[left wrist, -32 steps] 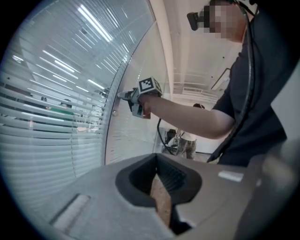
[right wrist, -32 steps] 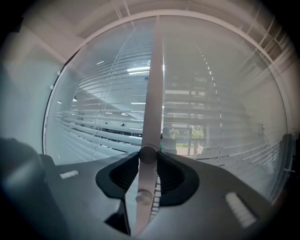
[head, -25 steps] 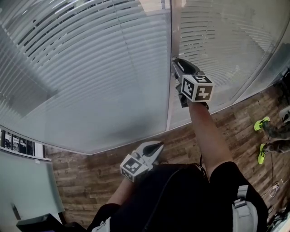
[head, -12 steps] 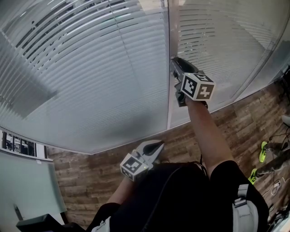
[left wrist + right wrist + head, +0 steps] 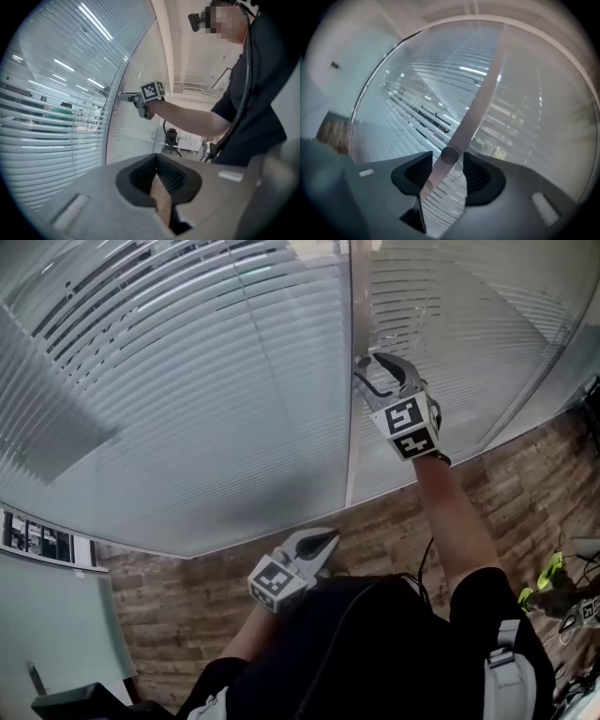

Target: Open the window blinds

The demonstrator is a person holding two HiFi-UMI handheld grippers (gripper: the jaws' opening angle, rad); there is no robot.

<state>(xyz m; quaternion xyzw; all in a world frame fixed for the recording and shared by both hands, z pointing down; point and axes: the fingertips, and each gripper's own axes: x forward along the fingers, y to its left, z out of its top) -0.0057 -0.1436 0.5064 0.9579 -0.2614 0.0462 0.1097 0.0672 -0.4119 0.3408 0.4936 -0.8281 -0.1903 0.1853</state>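
Observation:
White slatted blinds hang behind glass in two panes, split by a pale upright post. My right gripper is held up at that post, level with the blinds. Its jaws are opening. In the right gripper view the round end of a pale tilt wand sits between the dark pads, which do not press on it. The left gripper view shows the same gripper reaching the post. My left gripper hangs low near my waist, shut and empty, its jaws over the floor.
Wood-plank floor runs below the glass wall. A pale panel stands at lower left. Green shoes and cables lie at the right edge. An office chair stands far behind.
My right gripper has rolled about its own axis, its marker cube turning, and its jaws have spread apart around the wand. The left gripper has not moved. The green shoes at right shifted.

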